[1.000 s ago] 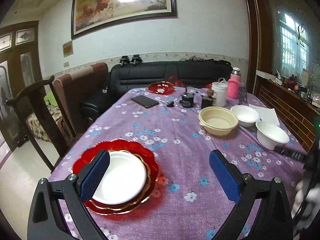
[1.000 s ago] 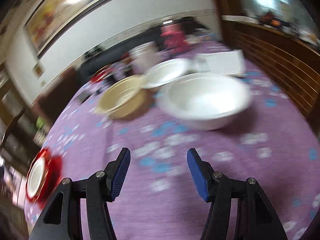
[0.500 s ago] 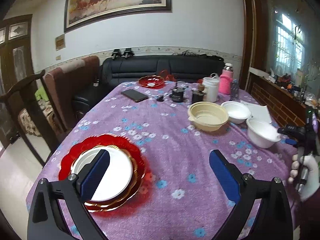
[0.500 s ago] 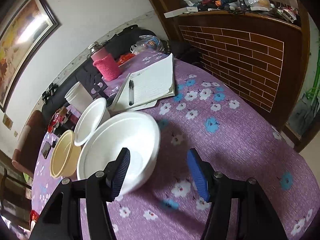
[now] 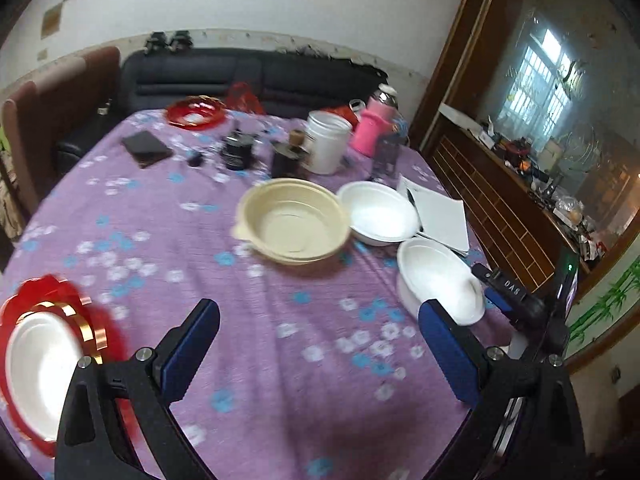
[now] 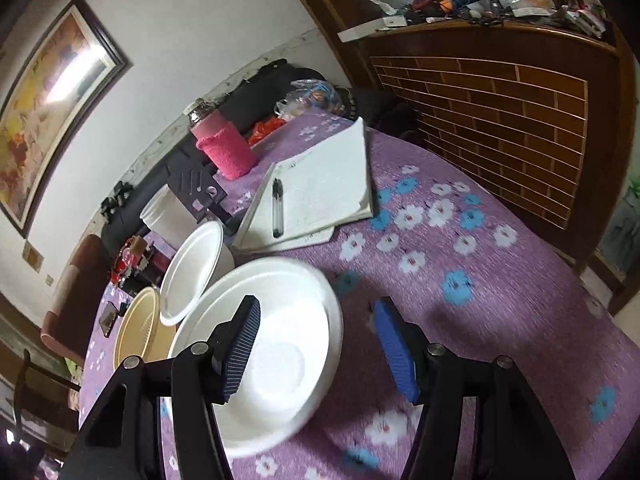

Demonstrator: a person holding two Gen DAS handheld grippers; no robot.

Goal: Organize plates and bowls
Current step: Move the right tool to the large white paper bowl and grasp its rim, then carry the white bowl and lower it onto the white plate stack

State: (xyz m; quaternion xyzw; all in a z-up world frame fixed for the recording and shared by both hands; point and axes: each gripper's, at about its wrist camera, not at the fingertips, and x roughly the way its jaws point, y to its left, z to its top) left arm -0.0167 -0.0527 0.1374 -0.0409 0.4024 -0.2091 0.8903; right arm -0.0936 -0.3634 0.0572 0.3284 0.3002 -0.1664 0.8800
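A white bowl (image 5: 434, 276) (image 6: 280, 344) sits at the table's right edge. My right gripper (image 6: 318, 344) is open and straddles its right rim, left finger inside the bowl, right finger outside. Beside it stand a second white bowl (image 5: 378, 212) (image 6: 192, 272) and a beige bowl (image 5: 292, 224) (image 6: 136, 328). A white plate (image 5: 36, 364) lies on stacked red and gold plates (image 5: 90, 320) at the front left. My left gripper (image 5: 318, 354) is open and empty above the cloth, between the plate stack and the bowls.
A notepad with pen (image 6: 316, 196), a pink flask (image 6: 224, 148), a white tub (image 5: 326, 142), jars, a phone (image 5: 146, 148) and a red plate (image 5: 194, 112) lie toward the table's back. A wooden partition (image 6: 500, 120) runs along the right.
My right gripper has moved forward onto the near white bowl's rim. My left gripper has swung right, so the plate stack has slid to the left edge.
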